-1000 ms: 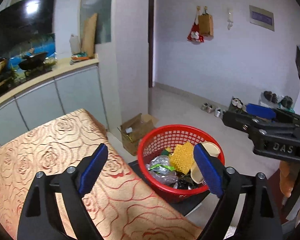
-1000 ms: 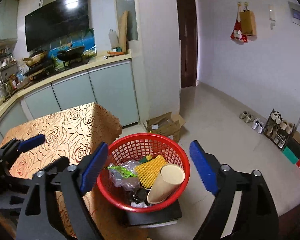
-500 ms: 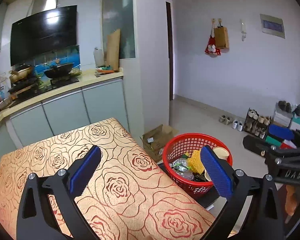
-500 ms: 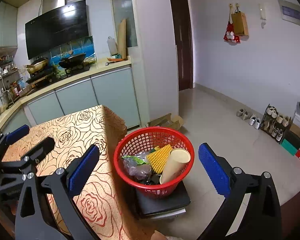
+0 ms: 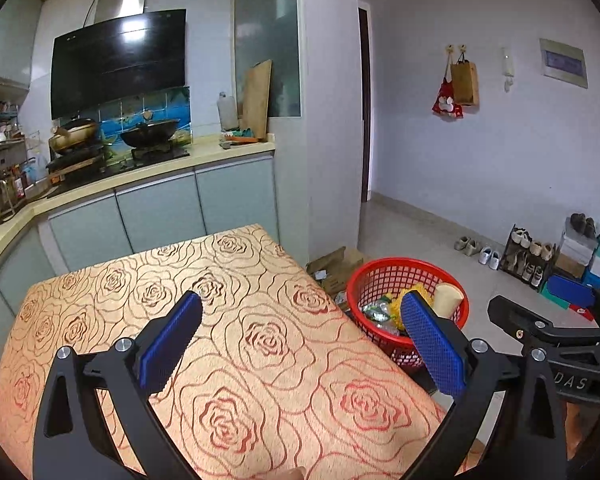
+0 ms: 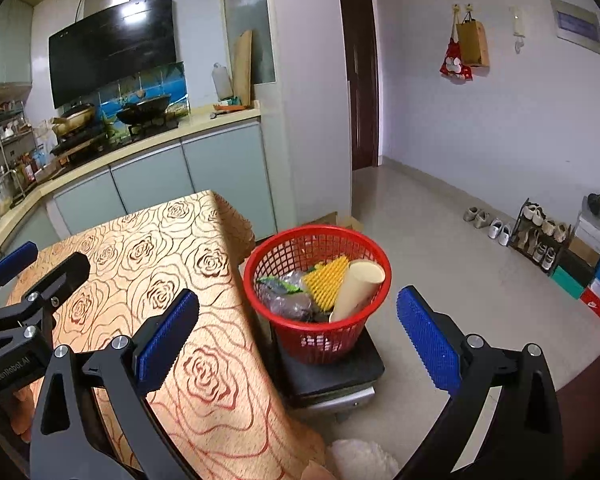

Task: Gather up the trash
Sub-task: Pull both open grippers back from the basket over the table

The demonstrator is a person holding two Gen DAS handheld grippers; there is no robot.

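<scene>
Left tongs [image 5: 298, 344], lower centre of the left view: blue pads spread wide, nothing between them, hanging over the bench [image 5: 112, 312] with its rose-patterned cloth. Right tongs [image 6: 296, 334], lower centre of the right view: likewise spread and empty, straddling the bench edge and the gap beside it.

Red basket [image 6: 364, 248], centre of the right view: it stands on a dark low stand [image 6: 360, 368] just beside the bench edge, not on the floor. Inside lie the collected trash items: a yellow bristled piece [image 6: 326, 282], a crumpled clear wrapper [image 6: 288, 300] with a green scrap, and a tan cardboard tube [image 6: 358, 288] leaning on the rim at right, its open end above the rim.

No loose trash shows on the visible part of the bench, so the collecting looks close to done.

Risks, as judged from this arrangement:
- The tube stands proud of the rim; a brush from the right tongs may tip it out onto the floor.
- The basket sits raised on a small stand; a sideways knock may slide or topple it.
- The two tongs are near each other at the frame edges and may collide.
- The draped cloth may snag a pad and drag.
</scene>
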